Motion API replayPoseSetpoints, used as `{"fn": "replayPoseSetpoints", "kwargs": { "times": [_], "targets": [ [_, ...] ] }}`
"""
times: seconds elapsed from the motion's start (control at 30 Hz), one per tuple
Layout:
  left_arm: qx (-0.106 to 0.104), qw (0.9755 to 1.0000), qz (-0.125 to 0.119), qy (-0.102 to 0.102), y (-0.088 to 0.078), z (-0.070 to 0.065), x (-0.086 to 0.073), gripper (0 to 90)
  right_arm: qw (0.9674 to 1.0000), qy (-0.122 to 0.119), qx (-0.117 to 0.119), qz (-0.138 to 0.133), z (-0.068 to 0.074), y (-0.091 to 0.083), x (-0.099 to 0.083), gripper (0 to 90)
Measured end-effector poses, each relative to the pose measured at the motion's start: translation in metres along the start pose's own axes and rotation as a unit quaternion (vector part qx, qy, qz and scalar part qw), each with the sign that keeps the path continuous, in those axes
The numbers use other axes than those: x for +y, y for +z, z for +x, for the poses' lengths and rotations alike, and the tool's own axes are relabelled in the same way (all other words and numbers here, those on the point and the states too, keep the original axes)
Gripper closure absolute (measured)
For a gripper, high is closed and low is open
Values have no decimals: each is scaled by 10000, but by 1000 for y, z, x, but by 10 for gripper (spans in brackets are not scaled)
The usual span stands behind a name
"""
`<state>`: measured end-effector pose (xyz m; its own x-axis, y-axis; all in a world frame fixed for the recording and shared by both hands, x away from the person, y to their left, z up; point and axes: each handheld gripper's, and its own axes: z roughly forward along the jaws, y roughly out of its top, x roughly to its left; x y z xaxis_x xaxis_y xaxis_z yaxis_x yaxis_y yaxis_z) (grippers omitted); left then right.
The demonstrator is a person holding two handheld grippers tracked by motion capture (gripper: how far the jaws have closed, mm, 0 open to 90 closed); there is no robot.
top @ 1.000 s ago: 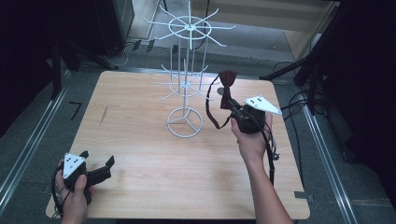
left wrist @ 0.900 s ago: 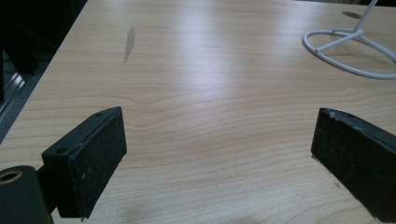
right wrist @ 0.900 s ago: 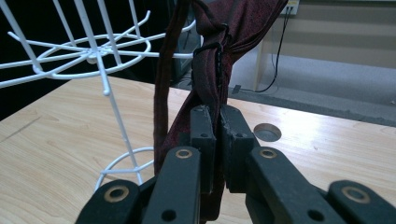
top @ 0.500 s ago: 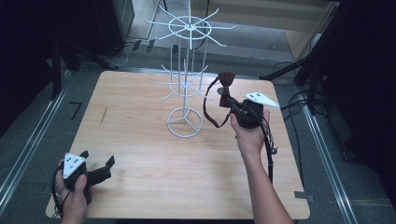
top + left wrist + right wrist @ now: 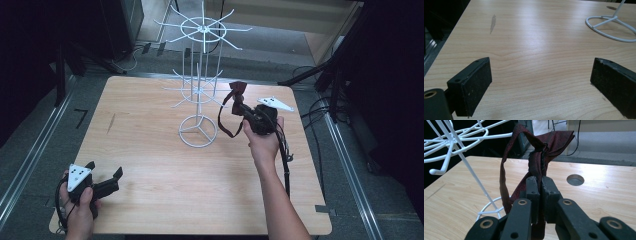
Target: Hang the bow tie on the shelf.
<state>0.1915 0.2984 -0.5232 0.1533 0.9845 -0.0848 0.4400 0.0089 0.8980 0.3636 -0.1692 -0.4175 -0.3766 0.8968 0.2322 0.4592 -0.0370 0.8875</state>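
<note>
We work at a pale wooden counter (image 5: 160, 165) carrying a white wire display rack (image 5: 200, 95) near its far middle. Our right hand-held gripper (image 5: 243, 111), raised just right of the rack, has its jaws clamped on a dark red bow tie (image 5: 541, 150) (its strap loops down beside the rack's ring base). Our left hand-held gripper (image 5: 105, 176) rests at the near left corner, jaws spread wide and empty.

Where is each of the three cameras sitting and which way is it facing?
High view: above the person's side, looking forward and down at the table; both forearms and hands enter from below.
Left gripper view: rides the left gripper, low over the table, jaws apart.
Right gripper view: rides the right gripper, jaws pinching the dark red bow tie.
All three show the white wire rack.
</note>
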Motion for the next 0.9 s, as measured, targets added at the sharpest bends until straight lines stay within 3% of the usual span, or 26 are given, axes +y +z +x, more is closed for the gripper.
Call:
{"fn": "replayPoseSetpoints", "kwargs": {
  "times": [0.77,0.9],
  "targets": [
    [-9,10000,9,3,0,0,0,39,9995,-87,-56,-312,0,-11,8,900],
    [-6,10000,2,12,0,0,0,39,9990,-211,-107,-367,1,-13,10,900]
  ]
}}
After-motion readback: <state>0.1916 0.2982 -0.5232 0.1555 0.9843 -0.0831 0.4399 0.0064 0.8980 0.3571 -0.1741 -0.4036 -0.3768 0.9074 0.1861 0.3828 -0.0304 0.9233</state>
